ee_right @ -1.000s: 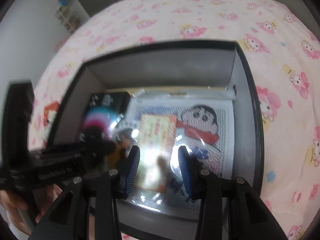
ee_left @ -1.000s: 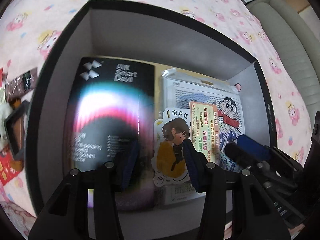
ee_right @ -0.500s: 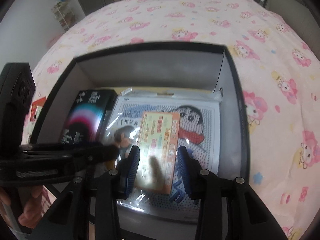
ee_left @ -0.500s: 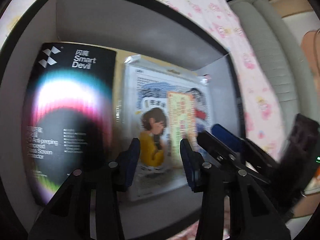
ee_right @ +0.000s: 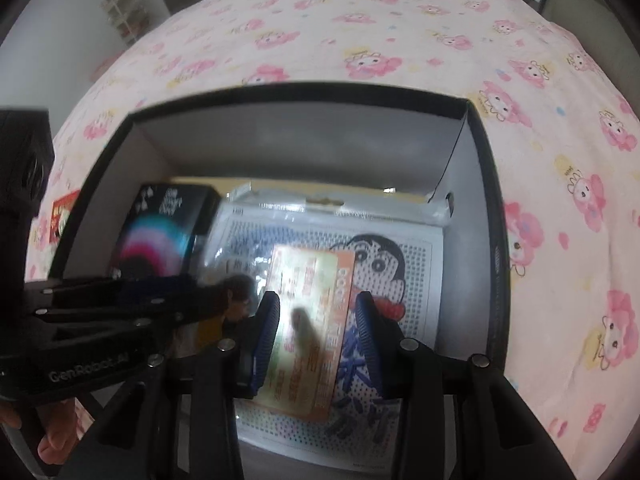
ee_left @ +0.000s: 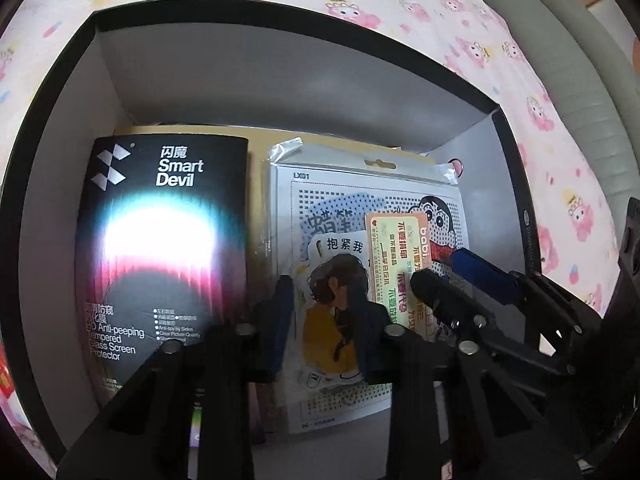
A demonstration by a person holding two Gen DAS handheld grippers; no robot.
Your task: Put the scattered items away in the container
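Black-rimmed, grey-walled cardboard box (ee_left: 280,76) sits on the pink cartoon-print bed (ee_right: 360,32). Inside: black glossy screen-protector pack (ee_left: 160,248) at 9 o'clock, clear-bagged cartoon bead board (ee_left: 360,200) at 3 o'clock, with a girl sticker (ee_left: 332,280) and orange-green card (ee_right: 312,320) lying on it. Left tool (ee_left: 324,320) and right tool (ee_right: 316,332) hover over these, jaws apart, apparently gripping nothing.

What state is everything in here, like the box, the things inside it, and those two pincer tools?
Box: open, no lid on it.
Smart Devil pack: flat in the box, left side.
Bead kit: flat in the box, still bagged.
Girl sticker: lying on the bead kit.
Orange card: lying on the bead kit.
Left gripper: open, empty.
Right gripper: open, empty.
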